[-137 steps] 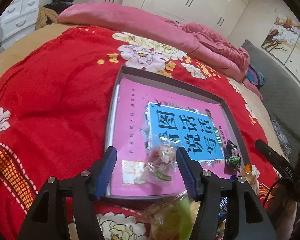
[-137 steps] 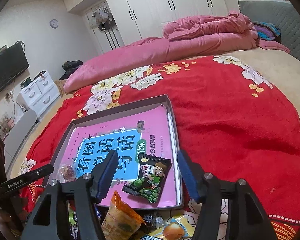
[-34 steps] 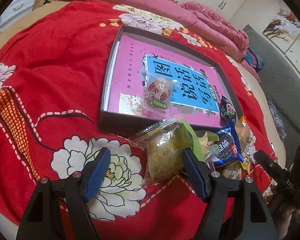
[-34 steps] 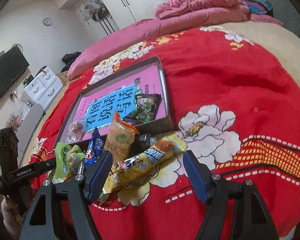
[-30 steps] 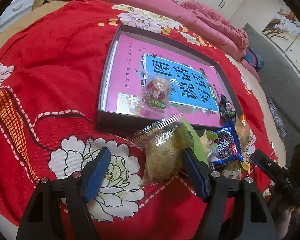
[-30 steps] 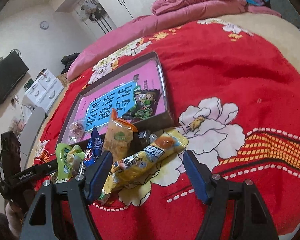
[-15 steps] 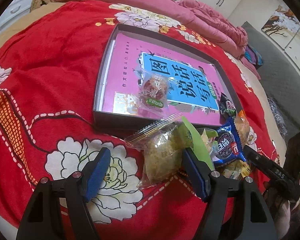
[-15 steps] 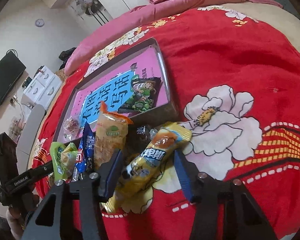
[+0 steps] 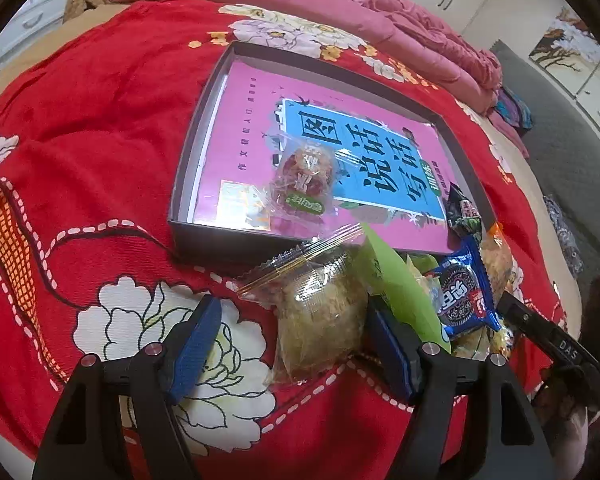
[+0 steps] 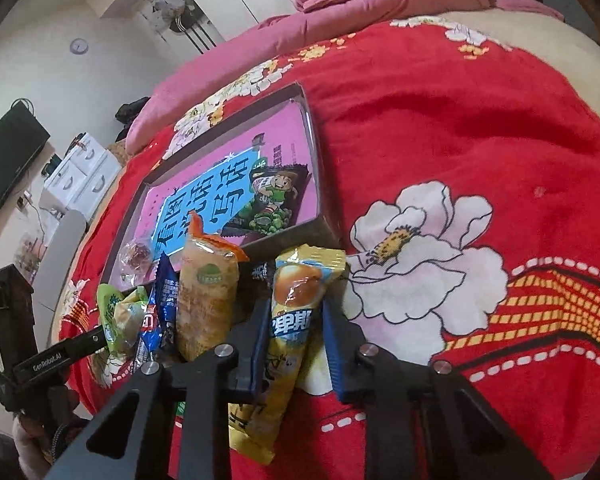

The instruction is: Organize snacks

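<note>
On the red flowered bedspread lies a dark shallow box [image 9: 180, 184] lined with a pink book [image 9: 240, 132]. In it are a clear red candy packet [image 9: 306, 176] and a green pea packet [image 10: 276, 200]. A snack pile sits at its near wall. My left gripper [image 9: 292, 312] is open around a clear-wrapped pastry [image 9: 320, 320], its left pad well apart from it. My right gripper [image 10: 296, 312] has its jaws closing on the yellow snack packet [image 10: 300, 276], and both pads press its sides. Beside it lie an orange-topped packet [image 10: 206, 292], a blue cookie packet [image 9: 462, 300] and a green packet [image 9: 404, 280].
A pink quilt [image 9: 380, 12] is bunched at the far end of the bed. A white dresser [image 10: 80, 176] and a wall TV [image 10: 8, 160] stand off to the left. The bed's near edge is just below both grippers. Open bedspread [image 10: 460, 120] stretches right of the box.
The right gripper's jaws came together on the yellow packet, which now stands more upright between them. The left gripper stayed open over the pastry and barely moved.
</note>
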`<state>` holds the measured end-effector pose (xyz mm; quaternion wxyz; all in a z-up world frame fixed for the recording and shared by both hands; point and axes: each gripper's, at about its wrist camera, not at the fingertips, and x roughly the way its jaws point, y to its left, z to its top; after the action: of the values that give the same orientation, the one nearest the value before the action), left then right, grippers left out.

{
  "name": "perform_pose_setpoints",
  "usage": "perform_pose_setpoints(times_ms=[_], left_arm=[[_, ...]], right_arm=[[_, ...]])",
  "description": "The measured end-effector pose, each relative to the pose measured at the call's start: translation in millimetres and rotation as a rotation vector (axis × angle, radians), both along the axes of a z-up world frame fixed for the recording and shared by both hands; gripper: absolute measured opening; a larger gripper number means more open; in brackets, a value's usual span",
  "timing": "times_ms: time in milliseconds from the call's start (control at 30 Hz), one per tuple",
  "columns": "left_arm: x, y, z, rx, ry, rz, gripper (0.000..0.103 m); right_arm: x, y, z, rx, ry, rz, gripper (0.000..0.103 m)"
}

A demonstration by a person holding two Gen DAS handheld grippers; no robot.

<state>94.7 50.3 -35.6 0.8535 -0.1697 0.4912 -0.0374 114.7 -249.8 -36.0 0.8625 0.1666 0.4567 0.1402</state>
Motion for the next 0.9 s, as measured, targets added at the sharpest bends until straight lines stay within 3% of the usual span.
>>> perform_pose_setpoints(times_ms=[133,300,567,900], left_arm=[[1,0,-1,-0.010,-0.006,0.006,0.069],[4,-7,-3,-0.026,0.002,-0.029,0.043],[2,-9,0,-0.019,-0.007,-0.046,0.041],[-12,15,25,-0.021,-0.108,-0.007,0.041]], right_arm=[[-1,-3,4,-0.010,-0.016,-0.010,0.025],[-1,-5,7,-0.010,-0.035,-0.017,0.025],[-2,-6,10,-0.001,-0.048,-0.018,0.025],[-6,-7,15,0.001,-0.077,-0.003,0.025]])
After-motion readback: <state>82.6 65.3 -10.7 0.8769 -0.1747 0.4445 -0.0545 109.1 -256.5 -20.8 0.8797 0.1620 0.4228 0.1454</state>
